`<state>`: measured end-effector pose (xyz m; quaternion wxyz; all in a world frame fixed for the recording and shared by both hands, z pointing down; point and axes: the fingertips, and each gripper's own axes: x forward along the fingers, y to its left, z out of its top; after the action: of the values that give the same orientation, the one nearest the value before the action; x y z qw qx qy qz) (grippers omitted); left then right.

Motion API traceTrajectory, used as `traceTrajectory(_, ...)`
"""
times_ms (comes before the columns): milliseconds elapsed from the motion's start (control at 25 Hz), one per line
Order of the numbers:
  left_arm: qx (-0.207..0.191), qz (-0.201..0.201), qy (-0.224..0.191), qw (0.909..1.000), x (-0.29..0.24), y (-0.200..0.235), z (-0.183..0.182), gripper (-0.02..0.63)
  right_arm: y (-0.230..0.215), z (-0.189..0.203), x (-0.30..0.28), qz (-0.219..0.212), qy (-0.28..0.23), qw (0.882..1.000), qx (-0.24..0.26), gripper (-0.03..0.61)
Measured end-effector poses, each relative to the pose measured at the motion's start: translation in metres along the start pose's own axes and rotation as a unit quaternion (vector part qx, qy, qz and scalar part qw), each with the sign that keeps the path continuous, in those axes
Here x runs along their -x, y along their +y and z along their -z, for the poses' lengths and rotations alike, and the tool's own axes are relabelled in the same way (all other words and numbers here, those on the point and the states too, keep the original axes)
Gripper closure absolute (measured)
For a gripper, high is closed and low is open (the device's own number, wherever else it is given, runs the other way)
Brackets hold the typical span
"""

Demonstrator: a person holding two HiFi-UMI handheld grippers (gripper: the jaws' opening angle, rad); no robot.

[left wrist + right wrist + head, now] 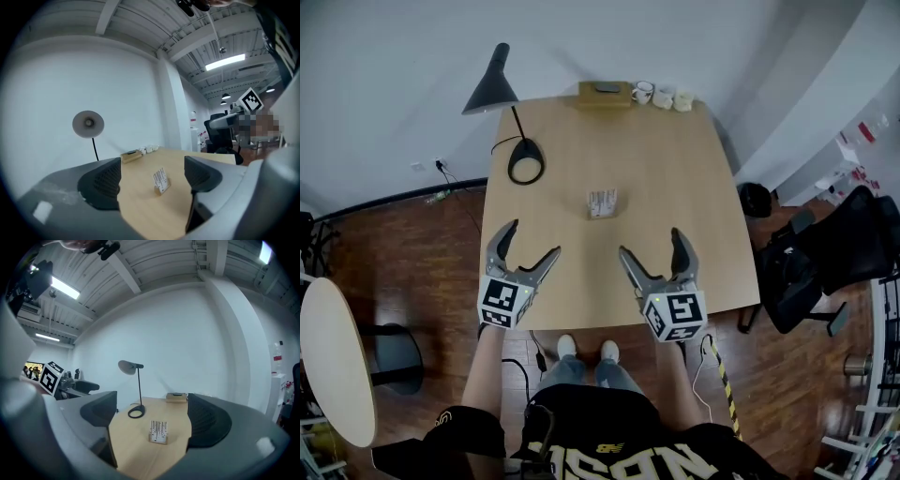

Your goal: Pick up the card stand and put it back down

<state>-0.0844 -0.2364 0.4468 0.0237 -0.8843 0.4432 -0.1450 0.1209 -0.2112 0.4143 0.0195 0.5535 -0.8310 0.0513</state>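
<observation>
- Your left gripper [532,239] hovers at the near edge of the surface [703,197], closer to you than the card stand [602,202] and to its left. Its jaws stand wide apart and nothing sits between the pads. In the left gripper view the card stand shows through the gap, well beyond the fingertips.
- Your right gripper [650,242] hovers level with the left one, closer to you than the card stand and to its right. Its jaws are spread as well and grip nothing. The right gripper view frames the card stand between them, out of reach.
- The card stand stands upright near the middle of the surface with a small stack of white cards in its slot. Neither gripper touches it.
- Beyond the card stand and to its left you have a black desk lamp [526,161]. Its ring base rests on the surface, and its cone shade reaches out past the far left corner.
- Straight beyond the card stand, at the far edge, lies a flat wooden box [605,94] with a dark thing on top.
- Beyond the card stand and slightly to its right, a row of small white cups [643,92] stands just beside that box.
- Far to the right of the card stand, off the surface, a black chair [825,258] stands on the wooden floor.
</observation>
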Motion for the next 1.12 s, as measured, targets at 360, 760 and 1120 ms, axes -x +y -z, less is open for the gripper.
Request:
traceTrajectory(360,-0.063,0.121,0.095,0.9861,-0.057,0.027,0.088,0.104,-0.023,0.07,-0.022,0.013,0.062,0.998,-0.021,0.107)
traceTrajectory(760,-0.012,0.232,0.149,0.9611,-0.152,0.038,0.168,-0.002,-0.037,0.122,-0.049,0.018,0.109,0.994,-0.025,0.11)
traceTrajectory(1120,0.011,0.287,0.175,0.9417,-0.245,-0.014,0.22,0.109,-0.055,0.155,-0.061,0.021,0.138,0.99,-0.022,0.112)
